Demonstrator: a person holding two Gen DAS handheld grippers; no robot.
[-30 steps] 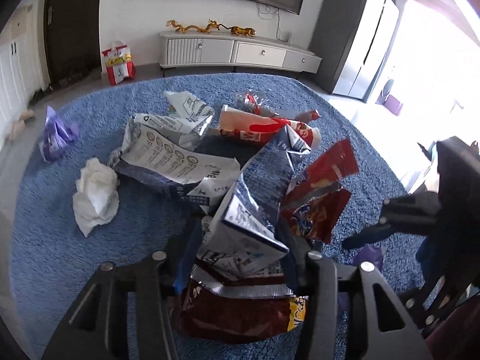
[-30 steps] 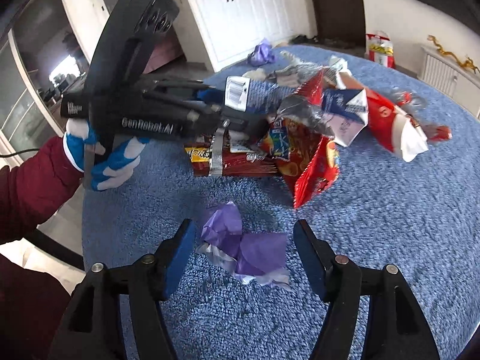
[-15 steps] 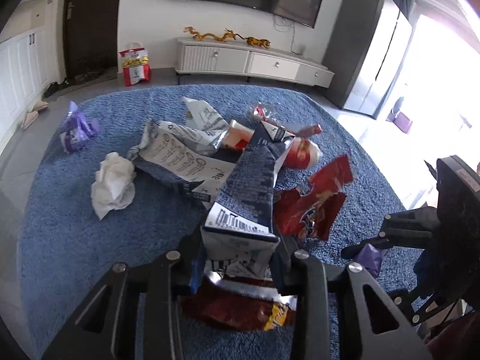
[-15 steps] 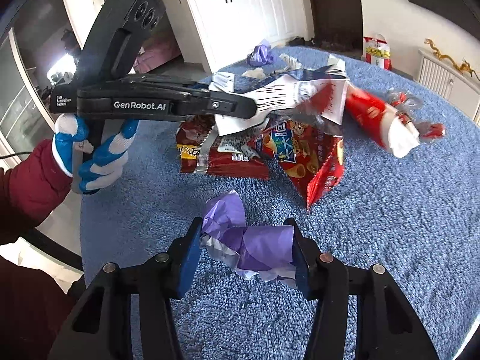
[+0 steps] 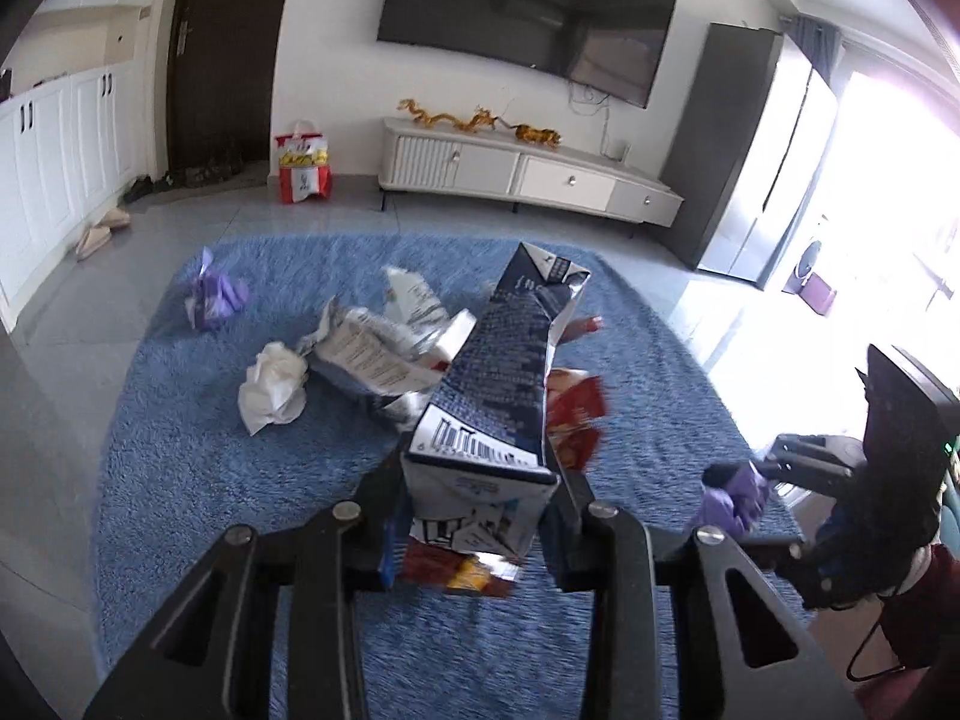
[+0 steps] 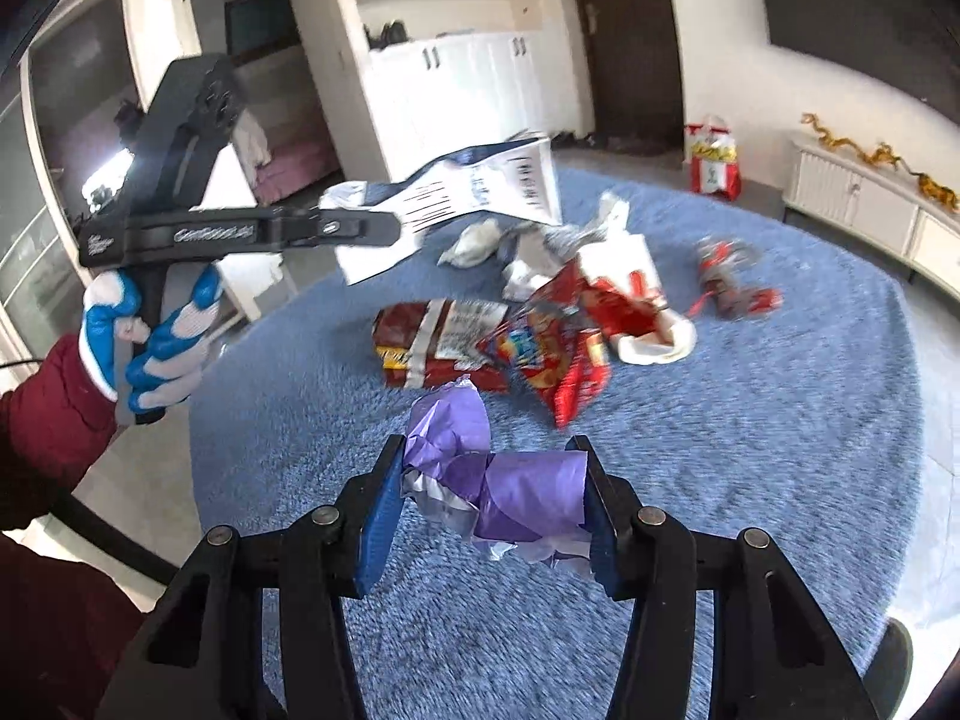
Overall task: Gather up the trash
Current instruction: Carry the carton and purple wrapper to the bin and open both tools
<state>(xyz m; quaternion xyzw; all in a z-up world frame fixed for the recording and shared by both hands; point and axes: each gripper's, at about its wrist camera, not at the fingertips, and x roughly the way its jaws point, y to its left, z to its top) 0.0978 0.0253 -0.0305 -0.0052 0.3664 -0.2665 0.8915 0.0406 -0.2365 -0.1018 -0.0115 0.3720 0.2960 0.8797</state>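
My left gripper (image 5: pixel 477 516) is shut on a flattened dark blue and white carton (image 5: pixel 504 396) and holds it high above the blue rug (image 5: pixel 198 480); the carton shows in the right wrist view (image 6: pixel 468 198) too. My right gripper (image 6: pixel 486 504) is shut on a crumpled purple wrapper (image 6: pixel 510 492), lifted off the rug; it also shows in the left wrist view (image 5: pixel 729 495). On the rug lie a dark red snack bag (image 6: pixel 438 348), a red chip bag (image 6: pixel 558 354), a white tissue ball (image 5: pixel 273 387), a silver printed bag (image 5: pixel 372 360) and a second purple wrapper (image 5: pixel 213 297).
A red and white cup (image 6: pixel 642 312) and a small clear wrapper (image 6: pixel 729 282) lie further along the rug. A white TV cabinet (image 5: pixel 522 174) and a red bag (image 5: pixel 303 171) stand by the far wall. White cupboards (image 6: pixel 462 90) line the other side.
Both grippers have risen well above the rug with their loads. The right gripper closed on the purple wrapper and lifted it. The carton swung upward in the left gripper.
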